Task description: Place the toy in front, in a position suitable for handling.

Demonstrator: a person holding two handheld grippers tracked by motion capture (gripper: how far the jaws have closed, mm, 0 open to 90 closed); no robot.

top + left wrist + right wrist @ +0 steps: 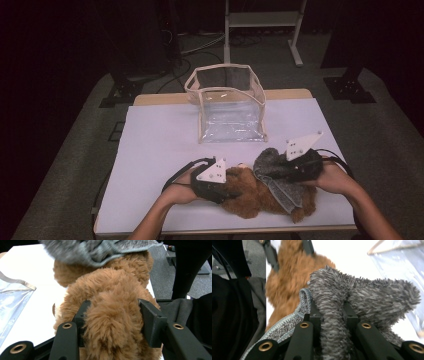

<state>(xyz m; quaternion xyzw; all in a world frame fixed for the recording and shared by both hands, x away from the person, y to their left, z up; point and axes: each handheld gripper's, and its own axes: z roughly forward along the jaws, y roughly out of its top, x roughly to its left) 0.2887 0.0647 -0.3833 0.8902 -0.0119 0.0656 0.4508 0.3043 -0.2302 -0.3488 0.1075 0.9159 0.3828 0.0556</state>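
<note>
**Teddy pinned on the left, grey cloth pinched on the right, bag waiting at 12**

Starting from the left: the left claw (231, 188) is clamped about halfway shut on one end of the brown teddy (255, 197), and in the left gripper view you can see fur bulging between both jaws (113, 322). The bear lies along the worktop (160, 145) roughly 9-to-3, near the front edge, stretching away from that claw toward 3 o'clock.

Moving right, the grey fuzzy cloth (277, 172) is draped over the bear's middle. The right claw (270, 172) has a fold of it pinched tight between its jaws (332, 315), coming in from the 3 o'clock side.

The clear bag (231, 107) stands open at about 12 o'clock from both claws, well apart from the toy. My guess is everything hinges on that: cloth and bear both have to travel toward 12, and the right claw sits a bit nearer the bag.
</note>
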